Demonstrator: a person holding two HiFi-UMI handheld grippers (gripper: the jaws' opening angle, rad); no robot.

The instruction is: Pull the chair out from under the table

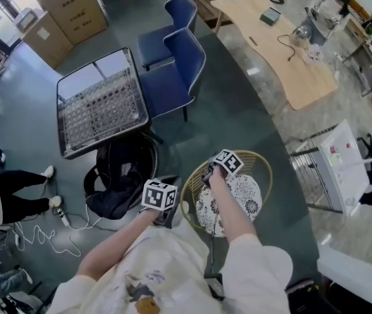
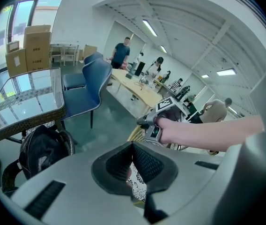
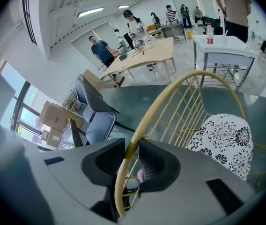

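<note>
The gold wire chair with a round back is in the lower middle of the head view, right in front of the person. It has a white seat pad with black flowers. The square glass-top table with a dark woven frame is in the upper left of that view. The gold chair is not under it; it sits off the table's lower right corner.

The right gripper is clamped on the chair's thin gold rim. The bar runs right between its two dark jaws. The left gripper is squeezed closed with nothing in it. Its jaw tips touch, and it hangs just beside the chair's left side.

I think the pull is almost done, because the chair looks free of the table. The next move could be a small, slow tug toward the person, and then letting go. Only one gripper holds the chair, and the rim is round and smooth, so the chair could turn or slip.

A black round chair with a dark bag on it sits partly under the table, near the gold chair. Two blue padded chairs stand on the table's right side.
</note>
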